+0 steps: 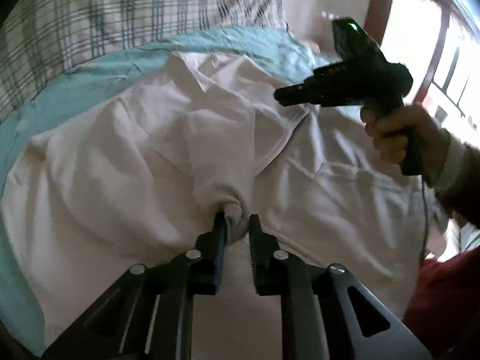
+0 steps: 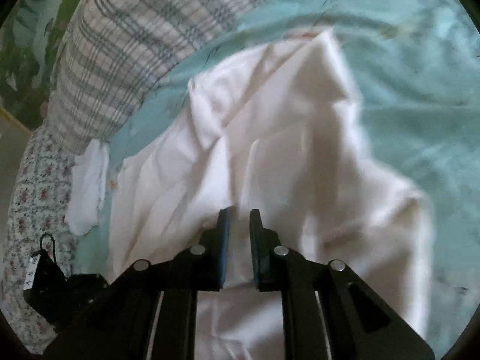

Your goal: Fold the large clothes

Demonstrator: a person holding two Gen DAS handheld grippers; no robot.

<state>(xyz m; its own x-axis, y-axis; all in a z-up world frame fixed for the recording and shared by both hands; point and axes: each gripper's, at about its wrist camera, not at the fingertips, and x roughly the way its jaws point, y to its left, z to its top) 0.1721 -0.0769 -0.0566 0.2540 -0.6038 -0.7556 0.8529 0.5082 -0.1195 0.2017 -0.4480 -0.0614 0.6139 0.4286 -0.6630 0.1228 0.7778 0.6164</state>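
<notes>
1. Garment [image 1: 168,150]: large white piece of clothing, lying rumpled on the teal bed sheet [image 1: 75,90]. Creases radiate from one gathered point at its near edge. In the right wrist view the garment [image 2: 270,138] rises into a peaked ridge, partly lifted rather than flat.
2. Left claw [image 1: 237,220]: clenched on a bunched knot of the white fabric, jaws narrowly apart with cloth packed between them. Judged purpose: to anchor or draw this edge so the cloth can be spread or turned over.
3. Right claw [image 1: 280,94]: seen from the left wrist view held in the person's hand [image 1: 390,132] above the garment, tips close together and carrying nothing visible. In its own view the right claw [image 2: 240,219] shows a narrow gap with white cloth behind it; whether it pinches that cloth cannot be told.
4. Plaid pillow [image 2: 126,60]: at the head of the bed, apart from the garment.
5. Small white cloth [image 2: 87,186]: beside the pillow, untouched.
6. Stage, as judged: early; no finished fold visible yet.
</notes>
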